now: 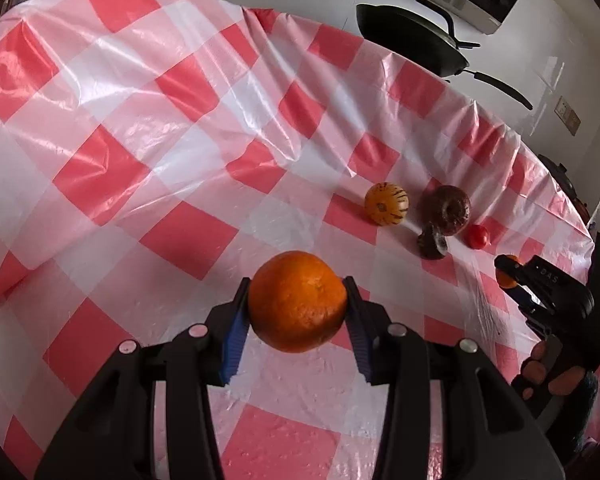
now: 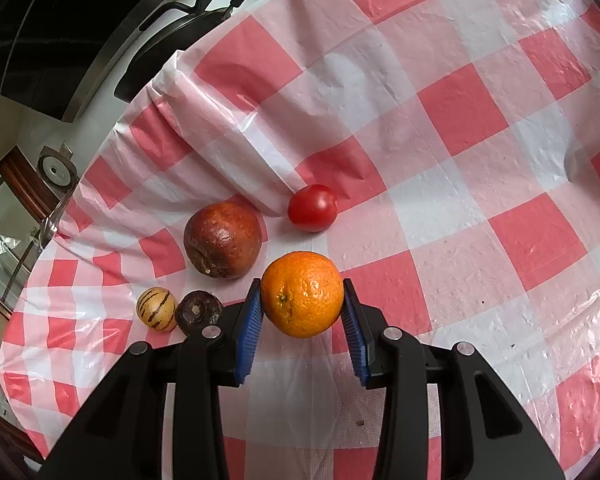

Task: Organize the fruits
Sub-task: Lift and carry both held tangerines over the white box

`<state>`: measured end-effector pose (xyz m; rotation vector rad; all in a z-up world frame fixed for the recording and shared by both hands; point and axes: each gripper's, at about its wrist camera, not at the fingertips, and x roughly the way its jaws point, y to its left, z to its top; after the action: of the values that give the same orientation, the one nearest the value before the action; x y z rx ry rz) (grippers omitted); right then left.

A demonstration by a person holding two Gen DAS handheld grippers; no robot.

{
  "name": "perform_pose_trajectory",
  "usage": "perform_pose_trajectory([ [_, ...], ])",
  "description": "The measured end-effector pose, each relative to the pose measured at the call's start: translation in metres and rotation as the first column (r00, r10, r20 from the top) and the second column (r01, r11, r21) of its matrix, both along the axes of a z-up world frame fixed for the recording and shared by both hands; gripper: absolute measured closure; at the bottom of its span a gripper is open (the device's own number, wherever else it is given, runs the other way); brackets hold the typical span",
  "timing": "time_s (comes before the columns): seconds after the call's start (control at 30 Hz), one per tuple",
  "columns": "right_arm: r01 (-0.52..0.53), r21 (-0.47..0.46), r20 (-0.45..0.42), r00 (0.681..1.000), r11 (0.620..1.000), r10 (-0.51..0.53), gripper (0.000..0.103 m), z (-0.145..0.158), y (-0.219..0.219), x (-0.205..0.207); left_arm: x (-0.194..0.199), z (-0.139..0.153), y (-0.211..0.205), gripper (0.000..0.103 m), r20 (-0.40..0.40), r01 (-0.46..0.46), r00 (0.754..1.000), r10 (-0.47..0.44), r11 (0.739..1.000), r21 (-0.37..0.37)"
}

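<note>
**Status.** Both grippers are loaded. The left gripper (image 1: 297, 308) has its fingers (image 1: 236, 332) closed against the sides of an orange (image 1: 297, 300), held above the checked cloth (image 1: 140, 120) on the worktop. The right gripper (image 2: 302, 300) likewise clamps a second orange (image 2: 302, 294) between its blue pads. In the left wrist view the right gripper (image 1: 512, 276) shows at the far right edge with a sliver of orange between its fingers.

**Other fruit.** A loose group lies on the cloth: a dark red-brown fruit (image 2: 222, 240), a tomato (image 2: 312, 207), a yellow striped fruit (image 2: 156, 308) and a small dark fruit (image 2: 198, 312). The striped and small dark fruit look to be touching; the tomato sits apart, at the foot of a cloth fold. No bowl or tray is visible in either view. A black pan (image 1: 412, 36) sits beyond the cloth edge.

**Step in hand (est.).** Carry phase: two oranges in transit, not yet set down.

**Next move (est.).**
1. Pick a bare patch near the group, pref. so both oranges end up side by side.
2. Lower each until it bears on the cloth before opening the fingers.
3. Open slowly; oranges roll, and the cloth is wrinkled.
4. Keep the right gripper clear of the red-brown fruit, which is just beside its left finger in the right wrist view.
</note>
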<state>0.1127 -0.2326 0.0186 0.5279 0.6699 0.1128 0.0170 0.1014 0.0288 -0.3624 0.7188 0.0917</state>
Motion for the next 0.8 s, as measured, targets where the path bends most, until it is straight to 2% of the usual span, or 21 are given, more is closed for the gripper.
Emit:
perform_pose_trajectory([
  [0.2, 0.014, 0.012, 0.032, 0.999, 1.0, -0.014, 0.064, 0.004, -0.004, -0.008, -0.002, -0.001, 0.006, 0.058, -0.006, -0.035, 0.999, 0.035, 0.999, -0.004],
  [0.33, 0.026, 0.043, 0.036, 0.999, 0.999, -0.027, 0.064, 0.004, -0.002, -0.049, -0.025, 0.004, 0.013, 0.058, 0.015, -0.055, 0.998, 0.055, 0.998, -0.02],
  [0.5, -0.029, 0.078, 0.069, 0.997, 0.997, 0.024, 0.064, 0.012, 0.02, -0.119, -0.101, 0.028, 0.03, 0.058, 0.135, -0.081, 0.987, 0.087, 0.995, -0.05],
  [0.6, -0.107, 0.064, 0.095, 0.99, 0.992, 0.101, 0.064, 0.022, 0.046, -0.16, -0.147, 0.037, 0.039, 0.058, 0.153, -0.079, 0.985, 0.08, 0.997, -0.009],
  [0.73, -0.249, 0.008, 0.114, 0.962, 0.968, 0.247, 0.064, 0.033, 0.094, -0.204, -0.203, 0.053, 0.065, 0.058, 0.185, -0.098, 0.979, 0.089, 0.995, 0.036],
  [0.8, -0.323, -0.029, 0.124, 0.938, 0.946, 0.324, 0.064, 0.037, 0.12, -0.224, -0.227, 0.057, 0.079, 0.058, 0.193, -0.117, 0.976, 0.105, 0.992, 0.053],
])
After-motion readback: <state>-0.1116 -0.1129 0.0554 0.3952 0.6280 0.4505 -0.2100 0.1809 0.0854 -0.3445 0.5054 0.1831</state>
